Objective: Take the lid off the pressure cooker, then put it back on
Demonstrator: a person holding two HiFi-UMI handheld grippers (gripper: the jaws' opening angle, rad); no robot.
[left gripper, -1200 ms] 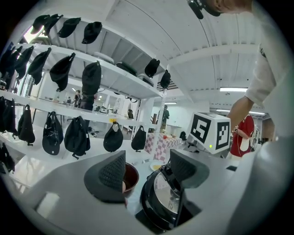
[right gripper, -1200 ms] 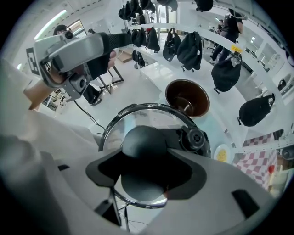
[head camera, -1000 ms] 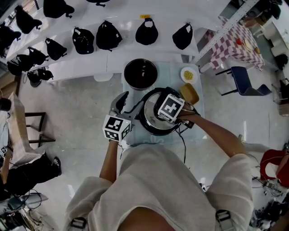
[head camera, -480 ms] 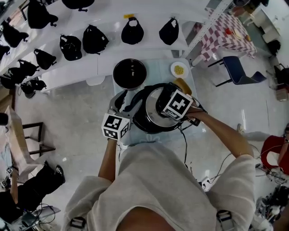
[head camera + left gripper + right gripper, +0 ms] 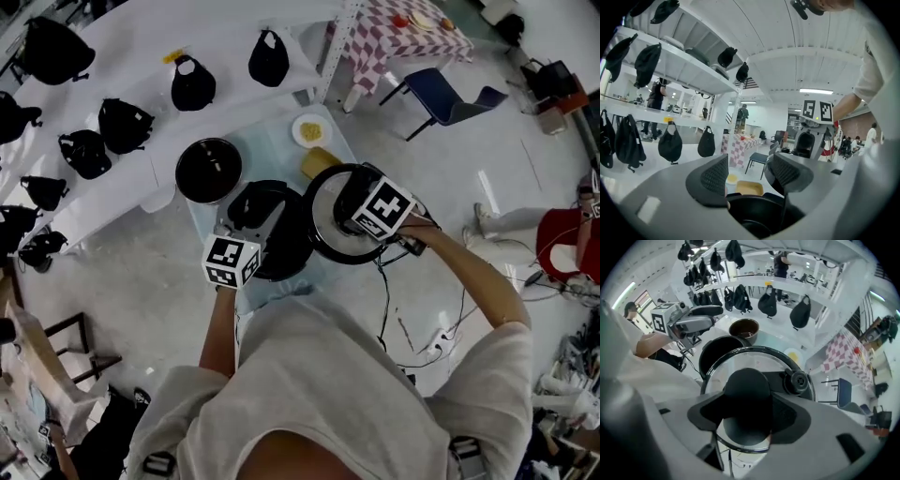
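Note:
The black pressure cooker (image 5: 267, 234) stands open on the small pale table (image 5: 261, 155). Its steel lid (image 5: 328, 234) with a black knob hangs to the right of the pot, partly over the rim. My right gripper (image 5: 349, 217) is shut on that knob. In the right gripper view the knob (image 5: 747, 385) fills the space between the jaws of the right gripper (image 5: 747, 416), and the open pot (image 5: 717, 352) shows behind the lid. My left gripper (image 5: 234, 223) sits at the cooker's left side. In the left gripper view the left gripper (image 5: 746, 176) has its jaws closed on the cooker's black side handle (image 5: 759, 211).
On the table's far side are a black bowl-like pot (image 5: 208, 169), a white plate of yellow food (image 5: 311, 129) and a tan container (image 5: 321, 161). White shelves with black bags (image 5: 127, 122) run behind. A blue chair (image 5: 441, 94) and floor cables (image 5: 403, 323) lie to the right.
The lid has come off the cooker and moved right with my right gripper, leaving the pot open. My left gripper has stayed at the cooker's left side.

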